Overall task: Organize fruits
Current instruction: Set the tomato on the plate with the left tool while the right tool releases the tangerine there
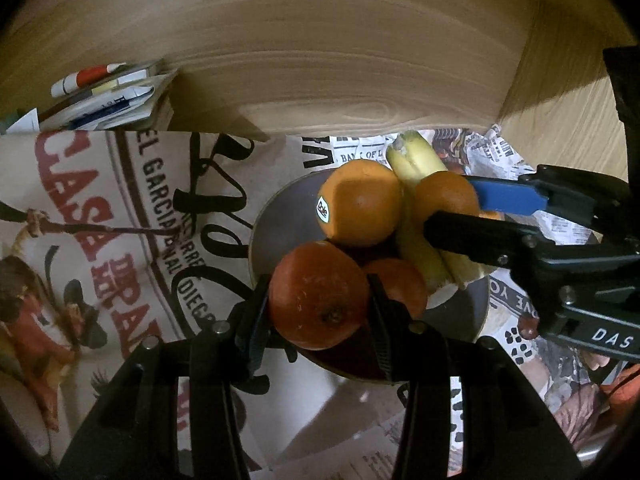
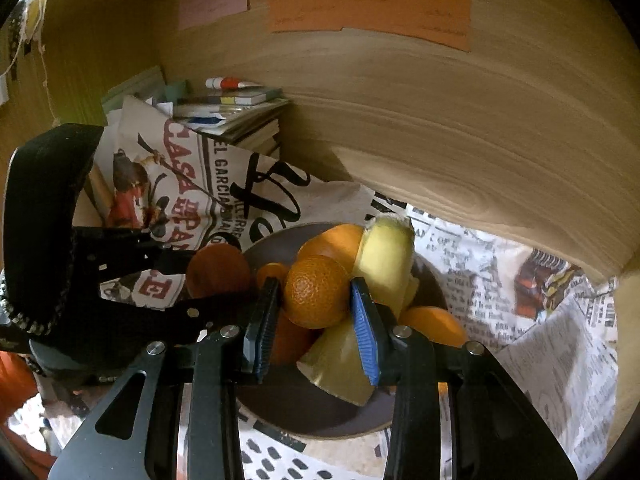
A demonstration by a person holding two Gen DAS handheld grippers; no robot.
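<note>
Oranges fill most of what we see: a dark reddish orange (image 1: 318,296) sits clamped between the jaws of our left gripper (image 1: 318,308), and a smaller pebbled mandarin (image 2: 316,292) sits pinched between the blue pads of our right gripper (image 2: 316,320). Both fruits hang just over the grey-brown bowl (image 1: 280,216), which lies directly ahead of and below both tools. In the bowl already rest a stickered orange (image 1: 360,202), at least one more orange and some bananas (image 1: 416,160), so we judge the gathering well along, with our two held fruits left to set down; we cannot tell whether other fruit waits elsewhere. Room is tight. Our grippers crowd each other, the right one reaching in from the right side of the left tool's view, its fingers close beside the pile. Beyond the bowl a wooden back wall (image 1: 320,60) rises near, and a wooden side panel (image 1: 560,92) closes the right. To the left, past the printed newspaper sheets (image 1: 100,220) covering the surface, stands a stack of books (image 2: 236,116). Open space lies mainly on the near side of the bowl and above it.
</note>
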